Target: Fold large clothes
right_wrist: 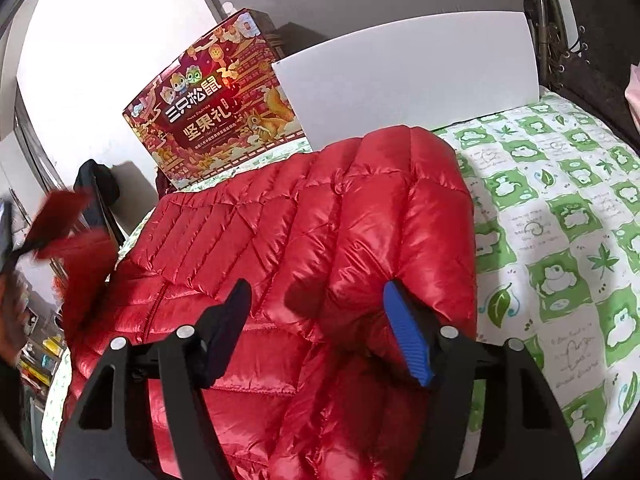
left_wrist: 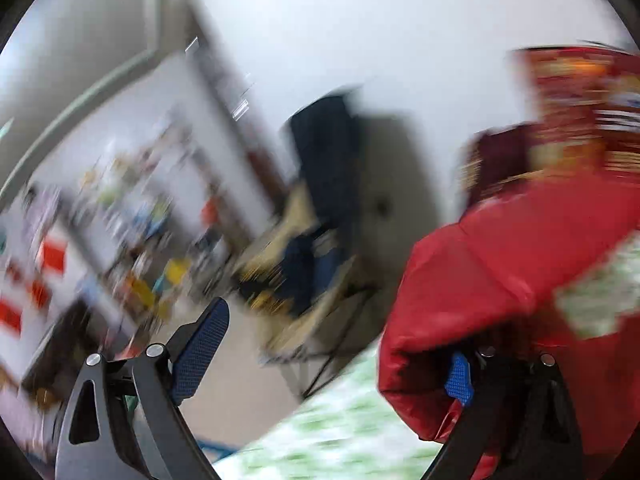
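On the left, our left gripper (left_wrist: 340,364) is badly blurred, its fingers spread wide. The red jacket (left_wrist: 500,264) drapes over the right-hand finger, but we cannot tell whether anything is truly pinched; the pads are not pressing together on cloth. Moving right, the jacket (right_wrist: 304,232) lies across the bed (right_wrist: 560,208), on the green-and-white sheet, with one side already turned over its middle. A red gift box (right_wrist: 216,104) stands behind it. Our right gripper (right_wrist: 316,328) hovers low over the jacket's near part, fingers well apart, a puffy fold between them yet not clamped.

We judge we are mid-fold, taking hold of the near hem or sleeve. Next, the right fingers should close firmly on that slippery, thick fold, then both hands lift and carry it over the body evenly.
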Demonstrator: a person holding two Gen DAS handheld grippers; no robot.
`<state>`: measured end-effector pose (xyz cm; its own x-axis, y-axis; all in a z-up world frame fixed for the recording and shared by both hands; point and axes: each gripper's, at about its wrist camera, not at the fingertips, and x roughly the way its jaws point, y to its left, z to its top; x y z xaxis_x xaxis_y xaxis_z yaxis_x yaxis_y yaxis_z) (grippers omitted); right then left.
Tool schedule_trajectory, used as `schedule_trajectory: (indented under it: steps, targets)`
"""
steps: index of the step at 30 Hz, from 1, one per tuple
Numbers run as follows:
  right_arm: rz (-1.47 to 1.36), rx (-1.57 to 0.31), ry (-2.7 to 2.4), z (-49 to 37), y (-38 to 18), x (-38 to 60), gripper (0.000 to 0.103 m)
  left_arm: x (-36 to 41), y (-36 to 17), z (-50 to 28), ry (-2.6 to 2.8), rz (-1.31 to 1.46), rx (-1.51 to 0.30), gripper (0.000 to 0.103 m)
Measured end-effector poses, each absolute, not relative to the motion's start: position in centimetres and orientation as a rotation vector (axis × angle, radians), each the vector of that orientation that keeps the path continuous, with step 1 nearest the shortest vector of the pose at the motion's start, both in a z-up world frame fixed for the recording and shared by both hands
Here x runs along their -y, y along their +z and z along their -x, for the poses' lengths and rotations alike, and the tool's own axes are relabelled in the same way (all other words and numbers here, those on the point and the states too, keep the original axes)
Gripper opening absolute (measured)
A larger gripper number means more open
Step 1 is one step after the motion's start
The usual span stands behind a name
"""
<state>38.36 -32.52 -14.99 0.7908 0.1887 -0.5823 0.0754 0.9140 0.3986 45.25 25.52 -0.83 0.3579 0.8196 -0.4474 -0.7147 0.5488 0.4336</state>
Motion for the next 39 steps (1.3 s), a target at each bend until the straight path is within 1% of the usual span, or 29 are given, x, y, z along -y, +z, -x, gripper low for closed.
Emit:
schedule_trajectory:
  steps: [2,5,7,9,12,15,16,18,19,22,24,25,26,27,32,36,37,39]
  targets:
    - [-0.414,-0.662,0.057,-38.3,-15.0,32.4,0.067,-31.6,-2.7,-41.2,1.078,-0.114,-0.749,0.094]
    - [-0.402,-0.662,0.046,-38.3,-14.8,32.1,0.067,-38.1,-6.1,-35.4,1.161,-0.039,-0.845,0.094]
    - [-0.391,-0.664,0.039,-38.3,-14.8,31.9,0.067,-40.1,-7.7,-32.0,1.167,0.007,-0.879,0.094]
    - [-0.381,-0.667,0.035,-38.3,-14.7,31.7,0.068,-40.2,-8.7,-29.4,1.133,0.035,-0.905,0.094]
    - [-0.360,-0.677,0.023,-38.4,-14.7,31.3,0.068,-37.5,-8.0,-28.5,1.061,0.008,-0.875,0.094]
    - [-0.336,-0.695,0.010,-38.7,-14.8,30.9,0.069,-31.8,-5.8,-30.5,0.876,-0.046,-0.804,0.097]
    - [-0.318,-0.708,-0.001,-38.9,-14.8,30.6,0.069,-29.4,-5.2,-31.4,0.801,-0.063,-0.784,0.100]
    - [-0.270,-0.726,-0.026,-39.3,-14.7,29.9,0.069,-23.0,-4.6,-34.5,0.606,-0.097,-0.763,0.100]
    - [-0.218,-0.729,-0.050,-39.3,-14.4,29.1,0.069,-19.8,-4.8,-35.8,0.504,-0.104,-0.769,0.100]
    - [-0.086,-0.713,-0.051,-39.0,-12.3,26.0,0.069,-13.4,-6.6,-38.8,0.289,-0.092,-0.812,0.100]
    - [-0.028,-0.717,0.014,-39.3,-10.4,23.0,0.069,-9.9,-9.1,-40.5,0.247,-0.123,-0.839,0.100]
    - [0.001,-0.722,0.037,-39.5,-9.8,21.9,0.072,-8.7,-11.1,-41.4,0.254,-0.150,-0.862,0.100]
    - [0.061,-0.736,0.070,-40.1,-9.2,19.8,0.077,-8.6,-12.4,-41.8,0.263,-0.159,-0.882,0.100]
    - [0.096,-0.742,0.081,-40.4,-9.1,18.7,0.078,-9.0,-14.4,-42.2,0.265,-0.151,-0.923,0.100]
    - [0.312,-0.776,0.106,-45.4,-10.6,11.7,0.079,-13.5,-14.7,-42.2,0.173,0.095,-0.953,0.100]
    - [0.309,-0.823,0.090,-49.5,-12.4,9.7,0.077,-13.7,-15.1,-42.6,0.168,0.086,-0.964,0.100]
    - [0.310,-0.828,0.076,-50.6,-12.8,9.3,0.073,-13.1,-15.2,-42.8,0.175,0.066,-0.966,0.100]
    - [0.294,-0.843,0.071,-51.7,-13.1,9.4,0.061,-14.1,-15.5,-43.7,0.173,0.066,-0.970,0.100]
